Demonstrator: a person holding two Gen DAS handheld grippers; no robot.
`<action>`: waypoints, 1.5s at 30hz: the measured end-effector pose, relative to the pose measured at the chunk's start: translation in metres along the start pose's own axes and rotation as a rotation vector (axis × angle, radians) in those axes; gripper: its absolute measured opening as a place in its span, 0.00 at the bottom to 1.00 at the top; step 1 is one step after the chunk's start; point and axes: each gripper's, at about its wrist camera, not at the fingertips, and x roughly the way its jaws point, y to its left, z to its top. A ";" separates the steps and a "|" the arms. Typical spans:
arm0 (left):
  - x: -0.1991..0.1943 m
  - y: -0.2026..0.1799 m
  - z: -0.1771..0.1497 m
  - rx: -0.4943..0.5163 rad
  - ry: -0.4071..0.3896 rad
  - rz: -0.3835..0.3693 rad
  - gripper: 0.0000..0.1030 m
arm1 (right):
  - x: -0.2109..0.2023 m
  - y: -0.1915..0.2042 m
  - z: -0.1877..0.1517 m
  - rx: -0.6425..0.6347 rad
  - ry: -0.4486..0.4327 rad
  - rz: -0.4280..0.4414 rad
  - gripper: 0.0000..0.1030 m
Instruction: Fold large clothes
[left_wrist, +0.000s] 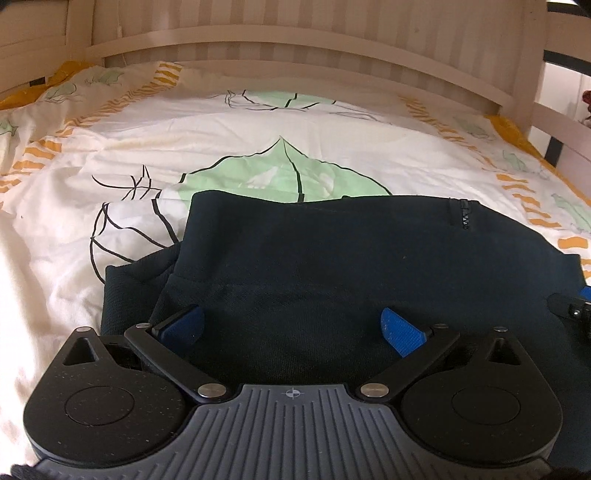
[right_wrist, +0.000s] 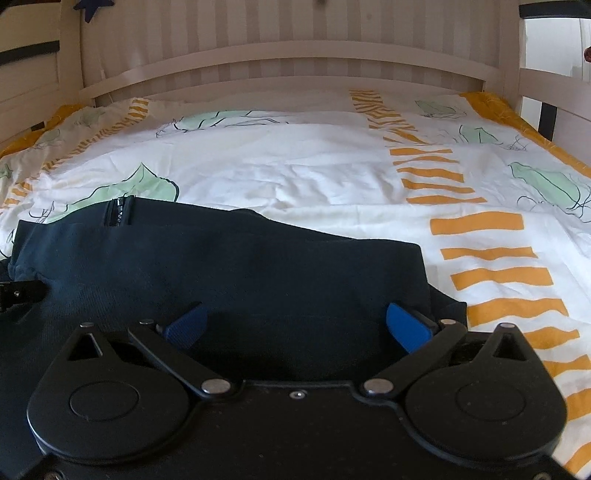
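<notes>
A dark navy garment (left_wrist: 314, 258) lies folded on the bed, with a short zipper (left_wrist: 461, 216) near its far edge. In the right wrist view the same garment (right_wrist: 240, 273) fills the lower left, its zipper (right_wrist: 120, 210) at the far left. My left gripper (left_wrist: 291, 325) hovers low over the garment's near part, jaws wide apart, blue pads (left_wrist: 400, 330) holding nothing. My right gripper (right_wrist: 295, 325) is likewise open over the garment's right end, blue pads (right_wrist: 406, 325) clear of the cloth. A bit of the right gripper (left_wrist: 576, 306) shows at the left wrist view's right edge.
The bed cover (left_wrist: 221, 140) is white with green leaves and orange stripes (right_wrist: 491, 251). A pale wooden headboard (right_wrist: 288, 55) with slats closes the far side. Side rails (left_wrist: 561, 122) run along the right. Bare cover stretches beyond and beside the garment.
</notes>
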 end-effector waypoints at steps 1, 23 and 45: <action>0.000 0.000 0.000 0.000 0.004 0.000 1.00 | 0.000 0.000 0.000 -0.001 -0.003 -0.001 1.00; -0.112 0.053 -0.026 -0.049 0.102 -0.128 1.00 | -0.110 -0.057 -0.036 0.160 0.038 0.112 1.00; -0.029 0.089 -0.010 -0.177 0.220 -0.263 1.00 | -0.067 -0.089 -0.051 0.370 0.140 0.420 1.00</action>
